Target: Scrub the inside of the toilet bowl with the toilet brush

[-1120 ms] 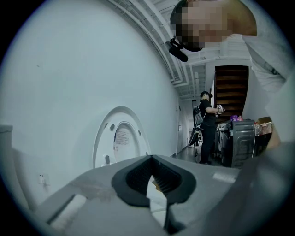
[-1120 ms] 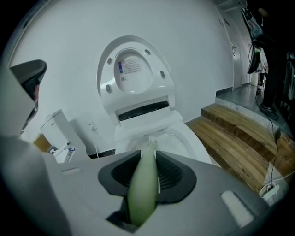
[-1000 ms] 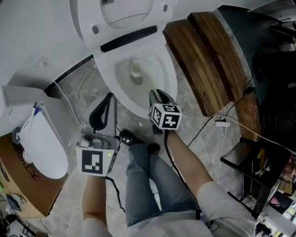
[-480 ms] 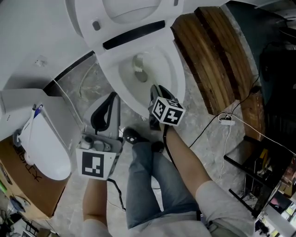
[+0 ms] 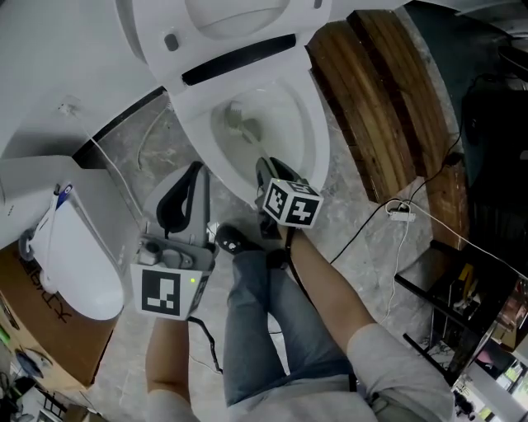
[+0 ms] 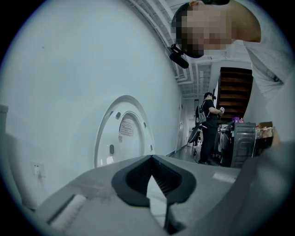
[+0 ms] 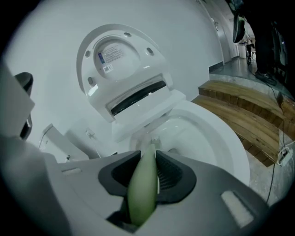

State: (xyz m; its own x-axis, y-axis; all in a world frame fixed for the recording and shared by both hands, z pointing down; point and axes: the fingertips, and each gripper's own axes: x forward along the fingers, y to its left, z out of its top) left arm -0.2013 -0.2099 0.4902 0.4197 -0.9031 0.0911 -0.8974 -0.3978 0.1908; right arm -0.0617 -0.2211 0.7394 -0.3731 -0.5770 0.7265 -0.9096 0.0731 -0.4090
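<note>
The white toilet bowl (image 5: 307,132) stands open below me, its lid (image 5: 223,21) raised against the wall. My right gripper (image 5: 266,171) hangs over the bowl's near rim, shut on the pale green handle of the toilet brush (image 7: 143,184). The brush's head (image 5: 237,124) is down inside the bowl, at its left side near the drain; the right gripper view shows its bristles (image 7: 155,138) beyond the jaws of the right gripper (image 7: 148,173). My left gripper (image 5: 186,188) is held left of the bowl above the floor, shut and holding nothing. The left gripper (image 6: 156,184) points at the raised lid (image 6: 124,133).
A dark wooden step (image 5: 375,107) lies right of the toilet. A white rounded container (image 5: 74,260) and a cardboard box (image 5: 33,330) sit at the left. A cable with a white plug block (image 5: 400,214) crosses the floor at right. A person (image 6: 209,131) stands far off.
The right gripper has shifted a little left along the near rim, and the brush head has swept from the drain towards the bowl's left side. The left gripper has stayed put.
</note>
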